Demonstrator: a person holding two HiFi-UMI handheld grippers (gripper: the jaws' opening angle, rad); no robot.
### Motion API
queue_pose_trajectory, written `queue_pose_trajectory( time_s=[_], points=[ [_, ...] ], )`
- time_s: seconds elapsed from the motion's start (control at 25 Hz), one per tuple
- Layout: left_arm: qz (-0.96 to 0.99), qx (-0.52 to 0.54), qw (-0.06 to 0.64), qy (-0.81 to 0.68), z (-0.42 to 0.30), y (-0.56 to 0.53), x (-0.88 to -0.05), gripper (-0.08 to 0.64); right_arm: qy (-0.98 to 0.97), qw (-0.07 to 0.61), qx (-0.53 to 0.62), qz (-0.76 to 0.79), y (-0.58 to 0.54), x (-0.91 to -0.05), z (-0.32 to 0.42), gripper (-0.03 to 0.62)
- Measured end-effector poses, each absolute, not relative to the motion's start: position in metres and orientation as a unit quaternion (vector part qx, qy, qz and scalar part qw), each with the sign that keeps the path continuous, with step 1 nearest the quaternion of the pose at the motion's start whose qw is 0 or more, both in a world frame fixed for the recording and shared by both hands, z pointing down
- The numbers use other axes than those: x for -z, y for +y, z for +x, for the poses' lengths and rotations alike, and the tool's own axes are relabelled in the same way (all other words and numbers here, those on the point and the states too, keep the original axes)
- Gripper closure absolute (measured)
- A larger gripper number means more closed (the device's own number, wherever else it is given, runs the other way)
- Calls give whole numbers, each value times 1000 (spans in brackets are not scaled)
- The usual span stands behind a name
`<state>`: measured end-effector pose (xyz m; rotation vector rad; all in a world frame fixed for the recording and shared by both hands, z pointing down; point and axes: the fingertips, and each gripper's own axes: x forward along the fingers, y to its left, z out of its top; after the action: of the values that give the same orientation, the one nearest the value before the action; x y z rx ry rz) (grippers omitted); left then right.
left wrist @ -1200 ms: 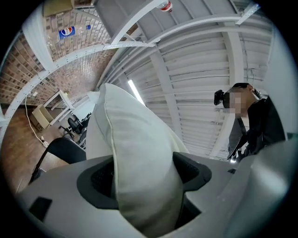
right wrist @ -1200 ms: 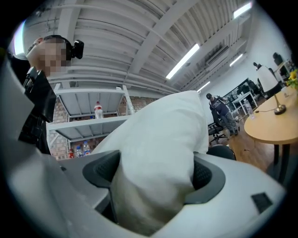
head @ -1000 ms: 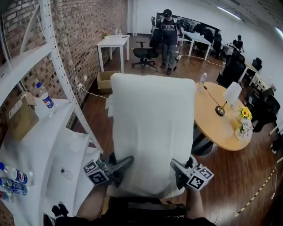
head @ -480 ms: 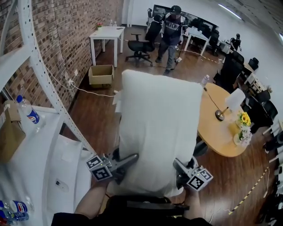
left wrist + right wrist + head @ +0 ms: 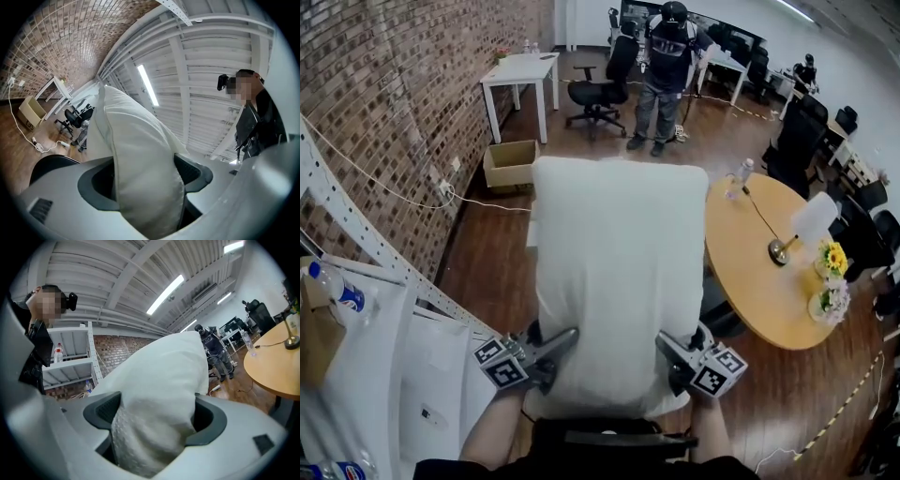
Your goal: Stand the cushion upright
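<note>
Both grippers clamp the near edge of the white cushion (image 5: 619,272). Your left gripper (image 5: 561,339) bites the near left corner and your right gripper (image 5: 670,349) the near right corner, the fabric bunched thick between each pair of jaws.

The cushion is held in the air in front of you, its far edge pointing out into the room. No part of it touches shelf, table or floor.

Left side: the white shelf rack (image 5: 356,216) stands close to the cushion's left edge, with a bottle (image 5: 333,286) on its shelf. Right side: the round wooden table (image 5: 750,272) sits just beside the right edge and carries a desk lamp (image 5: 814,217), flowers (image 5: 834,258) and a water bottle (image 5: 743,172).

Between the two runs a lane of bare wood floor (image 5: 497,262). A cable (image 5: 478,199) and a cardboard box (image 5: 511,164) lie along the brick wall (image 5: 412,94).

Farther on stand a white desk (image 5: 520,70) and an office chair (image 5: 600,89). A person (image 5: 667,75) stands beyond the cushion's far edge.
</note>
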<state>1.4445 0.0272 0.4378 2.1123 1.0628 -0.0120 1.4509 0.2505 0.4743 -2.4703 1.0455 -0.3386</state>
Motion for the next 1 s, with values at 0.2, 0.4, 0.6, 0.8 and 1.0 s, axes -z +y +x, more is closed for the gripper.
queue_pose_trajectory(
  time_s=[0.2,0.4,0.6,0.8,1.0],
  points=[
    [837,-11,378,395,1490,38,-456,219,392,227,145,-880,260,-495,1501,169],
    [847,-33,374,375,1538,34,-501,219,401,229,174,-870,255,-539,1554,169],
    [863,-92,363,340,1575,30,-567,219,404,198,235,-862,247,-600,1590,169],
    [876,-131,337,320,1584,29,-616,219,399,153,277,-861,245,-645,1602,170],
    [894,-185,283,295,1583,23,-656,187,387,101,329,-855,245,-683,1593,152]
  ],
)
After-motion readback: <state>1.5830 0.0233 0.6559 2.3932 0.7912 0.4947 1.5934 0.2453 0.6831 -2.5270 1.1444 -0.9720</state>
